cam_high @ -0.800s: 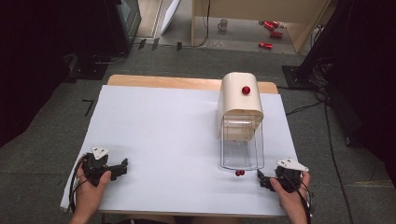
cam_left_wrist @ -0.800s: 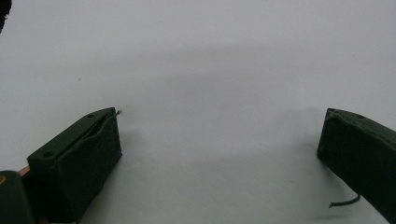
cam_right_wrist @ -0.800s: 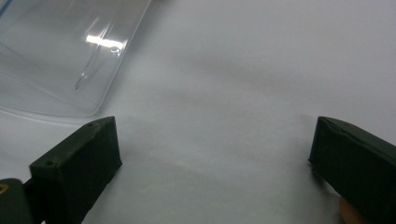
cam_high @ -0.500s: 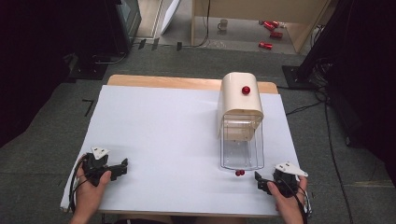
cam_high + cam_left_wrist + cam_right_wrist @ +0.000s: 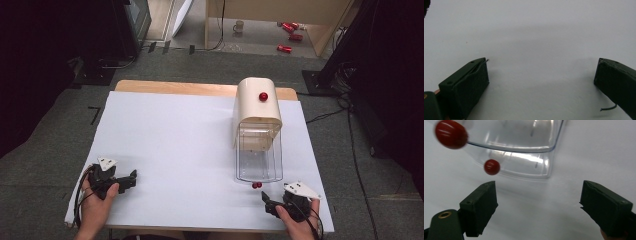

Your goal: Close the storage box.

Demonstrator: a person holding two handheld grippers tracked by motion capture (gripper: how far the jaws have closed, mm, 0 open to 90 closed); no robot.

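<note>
A cream domed box (image 5: 255, 107) with a red knob (image 5: 263, 96) stands at the table's right. A clear plastic tray (image 5: 258, 162) sticks out of its front toward me. Two small red balls (image 5: 256, 185) sit at the tray's near edge, and I cannot tell whether they are fixed to it. In the right gripper view the balls (image 5: 491, 166) lie ahead and to the left, against the clear tray (image 5: 529, 171). My right gripper (image 5: 268, 200) (image 5: 539, 192) is open just short of them, holding nothing. Near the front left corner my left gripper (image 5: 131, 178) (image 5: 541, 72) rests open over bare table.
A white sheet covers the table (image 5: 180, 145), and a wooden strip (image 5: 175, 87) shows along its far edge. On the floor behind lie red cans (image 5: 290, 30) and a mug (image 5: 239, 26), with dark equipment on both sides.
My right gripper has drawn back toward the front edge and a little to the left. The left gripper, the box and the red balls have stayed put.
</note>
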